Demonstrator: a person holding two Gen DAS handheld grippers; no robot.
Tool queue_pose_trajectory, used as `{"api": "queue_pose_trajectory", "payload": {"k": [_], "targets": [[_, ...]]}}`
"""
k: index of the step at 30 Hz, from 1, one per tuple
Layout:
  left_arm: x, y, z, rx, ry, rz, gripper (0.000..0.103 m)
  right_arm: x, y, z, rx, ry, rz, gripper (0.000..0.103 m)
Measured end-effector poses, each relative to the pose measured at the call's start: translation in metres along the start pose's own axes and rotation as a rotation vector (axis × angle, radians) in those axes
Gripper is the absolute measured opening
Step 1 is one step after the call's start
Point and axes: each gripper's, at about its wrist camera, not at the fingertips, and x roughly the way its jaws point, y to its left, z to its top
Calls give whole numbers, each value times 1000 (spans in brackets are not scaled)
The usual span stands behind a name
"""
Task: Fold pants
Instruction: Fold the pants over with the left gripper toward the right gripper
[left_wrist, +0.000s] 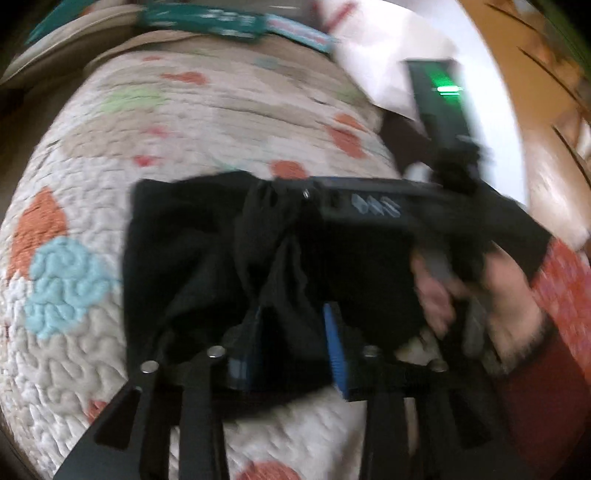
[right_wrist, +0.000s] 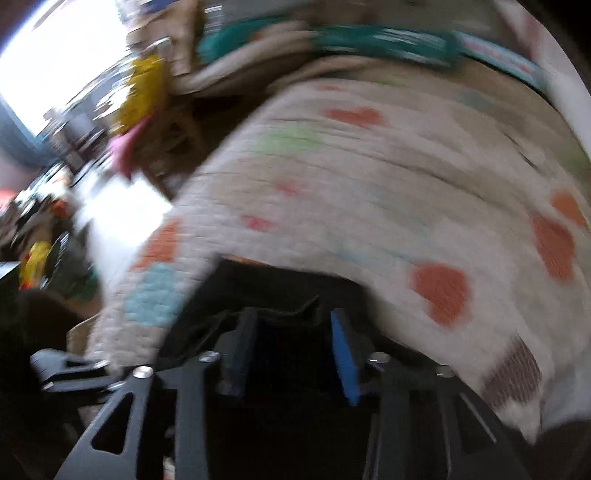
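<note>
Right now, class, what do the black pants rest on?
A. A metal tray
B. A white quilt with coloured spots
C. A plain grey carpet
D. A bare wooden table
B: the black pants lie bunched on a white quilt stitched with orange, blue and green spots.

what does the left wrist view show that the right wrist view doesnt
Only the left wrist view shows the other claw reaching in from the right, the hand holding it, a red patterned sleeve and a green light on its handle.

Only the right wrist view shows a bright window and blurred yellow and pink clutter on the left.

Both show the black pants between blue claw fingers, the spotted quilt and a teal strip at its far edge.
</note>
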Motion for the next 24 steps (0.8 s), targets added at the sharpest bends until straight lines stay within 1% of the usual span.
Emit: {"api": "queue_pose_trajectory", "payload": {"k": [1,2,4,5,6,7,9,10,11,13,15,16,17,18,19,20,21,22,23,24], "targets": [[-8,-8,-6,35,12,-33,39,-4,-9,-5,24,-4,-20,54],[-16,-13,-10,60,12,-53,40,-9,-21,-11,58,-6,-58,54],[-37,-14,-15,82,-9,-74,42,-23,-39,-16,108,-15,-138,54],[-47,-10,-15,76,-26,-72,42,-31,-44,-16,127,-32,-157,54],[-55,-3,-14,55,-50,-56,44,-43,-47,-15,153,-67,-158,54],[-63,11,-13,12,-80,-19,48,-54,-43,-13,168,-100,-140,54],[-66,39,-7,-78,-104,55,48,-69,-28,-7,164,-146,-88,54],[-62,54,-3,-135,-110,94,48,-72,-19,-6,154,-154,-67,54],[-57,65,-1,-168,-120,113,48,-73,-6,-7,142,-155,-31,54],[-40,79,3,-191,-105,138,48,-64,18,-11,133,-142,44,54],[-20,77,0,-189,-61,140,48,-45,31,-20,173,-97,145,54],[-13,73,-5,-177,-40,144,48,-36,31,-25,193,-73,165,54],[-1,66,-13,-149,-11,159,48,-22,31,-33,218,-30,162,54],[3,62,-22,-121,8,171,48,-11,28,-43,238,9,123,54],[6,57,-30,-90,20,186,48,-4,23,-51,251,34,94,48],[10,49,-41,-22,12,226,48,1,16,-60,275,57,74,38],[10,42,-47,30,-6,254,48,-3,11,-67,290,47,69,37],[11,37,-53,82,-7,278,48,-5,6,-68,291,50,47,38],[10,33,-56,109,-2,286,48,-10,5,-69,276,70,-36,48],[7,31,-58,130,1,286,48,-12,5,-69,248,95,-122,56]]}}
